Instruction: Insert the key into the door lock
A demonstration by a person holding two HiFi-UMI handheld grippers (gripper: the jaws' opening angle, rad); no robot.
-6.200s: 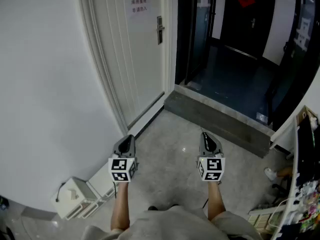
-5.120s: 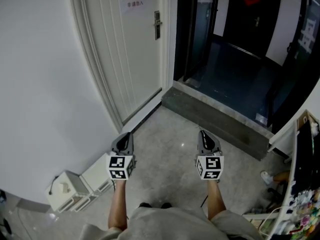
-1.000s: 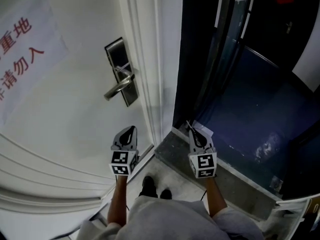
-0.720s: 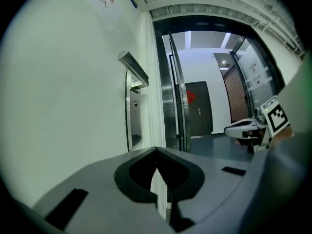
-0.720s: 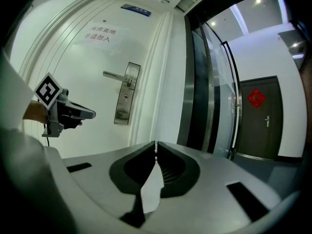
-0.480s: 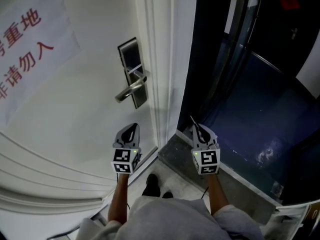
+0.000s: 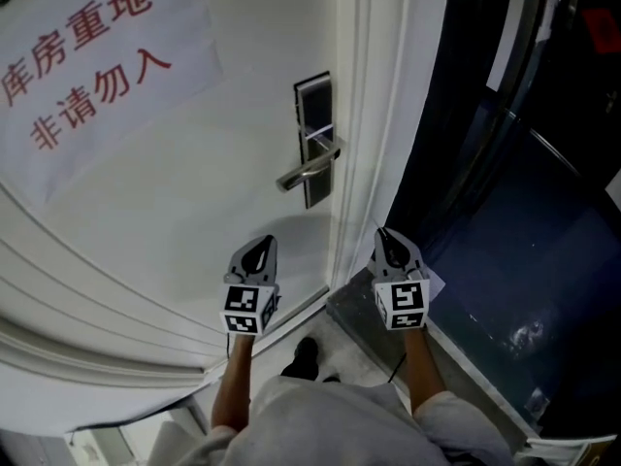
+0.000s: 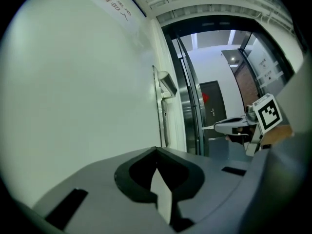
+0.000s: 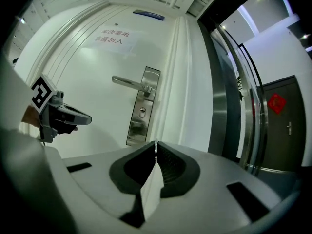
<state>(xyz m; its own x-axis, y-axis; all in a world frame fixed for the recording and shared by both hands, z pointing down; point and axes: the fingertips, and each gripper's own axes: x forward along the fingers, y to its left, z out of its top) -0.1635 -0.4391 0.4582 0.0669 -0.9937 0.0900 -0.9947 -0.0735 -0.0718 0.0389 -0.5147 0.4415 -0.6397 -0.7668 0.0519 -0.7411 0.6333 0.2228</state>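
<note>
The white door carries a steel lock plate [image 7: 312, 139] with a lever handle [image 7: 306, 169]. In the right gripper view the plate [image 9: 141, 113] shows its keyhole [image 9: 142, 112] below the handle [image 9: 131, 83]. My right gripper [image 7: 385, 243] is shut on a thin key [image 9: 156, 148], seen edge-on at the jaw tips, short of the lock and to its lower right. My left gripper [image 7: 258, 254] is shut and holds nothing, hanging close to the door face below the handle. Each gripper appears in the other's view: the left gripper [image 9: 73, 116] and the right gripper [image 8: 234, 126].
A paper sign with red characters [image 7: 97, 61] is stuck on the door left of the lock. The white door frame [image 7: 374, 115] borders a dark open doorway [image 7: 505, 212] on the right. A grey stone threshold [image 7: 374, 330] lies by my feet.
Both grippers have come closer to the door. In the head view the lock plate and handle have slid right and now sit above and between the two grippers.
</note>
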